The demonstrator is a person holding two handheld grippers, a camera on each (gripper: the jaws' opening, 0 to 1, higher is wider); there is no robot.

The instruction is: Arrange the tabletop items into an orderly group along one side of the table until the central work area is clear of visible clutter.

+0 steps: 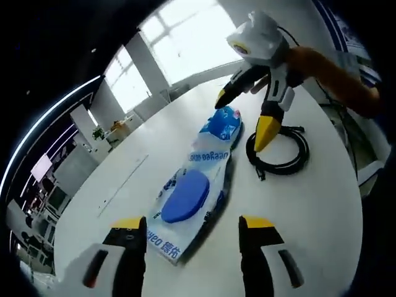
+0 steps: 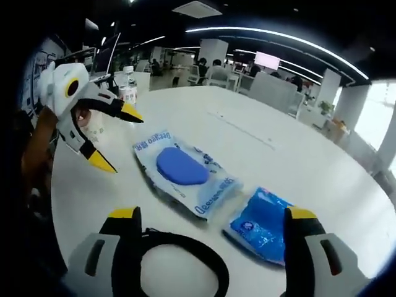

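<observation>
A flat wet-wipes pack with a blue oval lid [image 1: 185, 197] [image 2: 182, 169] lies mid-table. A small blue packet [image 1: 223, 124] [image 2: 260, 224] lies at its far end in the left gripper view. A coiled black cable [image 1: 278, 151] [image 2: 179, 255] rests beside that packet. My left gripper [image 1: 193, 226] [image 2: 117, 139] is open, and the pack's near end shows between its jaws. My right gripper [image 2: 212, 215] [image 1: 243, 116] is open too, hovering over the cable and the blue packet with nothing held.
The round white table [image 1: 322, 210] [image 2: 260, 133] has bare surface on both sides of the pack. A bottle [image 2: 128, 91] and a white cup [image 2: 93, 129] stand near its edge behind the left gripper. Office desks and people lie beyond.
</observation>
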